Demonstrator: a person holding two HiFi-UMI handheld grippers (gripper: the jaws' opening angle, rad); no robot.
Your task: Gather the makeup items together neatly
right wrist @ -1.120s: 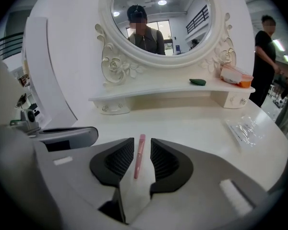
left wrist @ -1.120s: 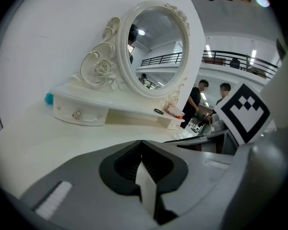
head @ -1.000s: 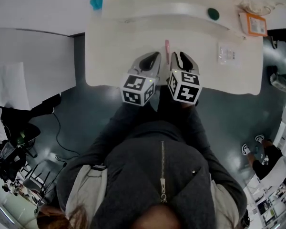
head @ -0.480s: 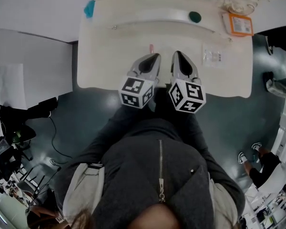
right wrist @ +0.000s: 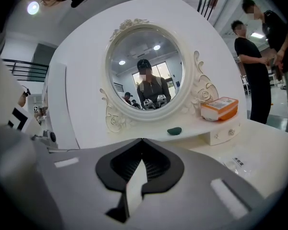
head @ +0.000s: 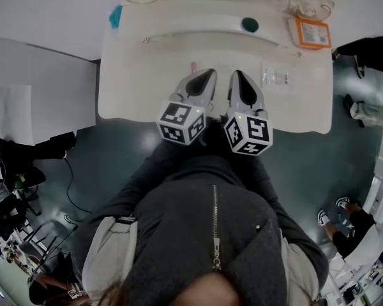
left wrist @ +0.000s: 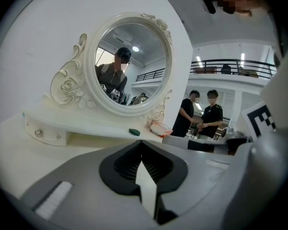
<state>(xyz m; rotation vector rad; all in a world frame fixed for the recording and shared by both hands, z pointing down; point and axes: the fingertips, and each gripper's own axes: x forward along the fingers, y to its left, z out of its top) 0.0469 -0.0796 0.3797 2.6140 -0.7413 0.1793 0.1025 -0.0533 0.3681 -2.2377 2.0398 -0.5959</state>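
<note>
On the white dressing table (head: 134, 81) a small pink stick (head: 193, 67) lies flat, just left of my left gripper's tip. A clear packet (head: 276, 76) lies to the right of my right gripper. On the raised shelf sit a dark green oval item (head: 249, 24) and an orange box (head: 309, 32). My left gripper (head: 207, 75) and right gripper (head: 235, 76) hover side by side over the table's front half. Both are shut with nothing between the jaws. The left gripper view shows its shut tips (left wrist: 141, 145) pointing at the mirror (left wrist: 127, 63). The right gripper's shut tips (right wrist: 142, 145) point at the green item (right wrist: 174, 130).
An oval mirror (right wrist: 144, 73) in an ornate white frame stands at the back of the table. A teal object (head: 115, 16) sits at the far left corner. The shelf has small drawers with knobs (right wrist: 232, 132). People stand beyond the table's right side (right wrist: 252, 56).
The pink stick lay between the two grippers' tips a second ago; now it lies left of the left gripper. Both grippers have risen and tilted up toward the mirror.
</note>
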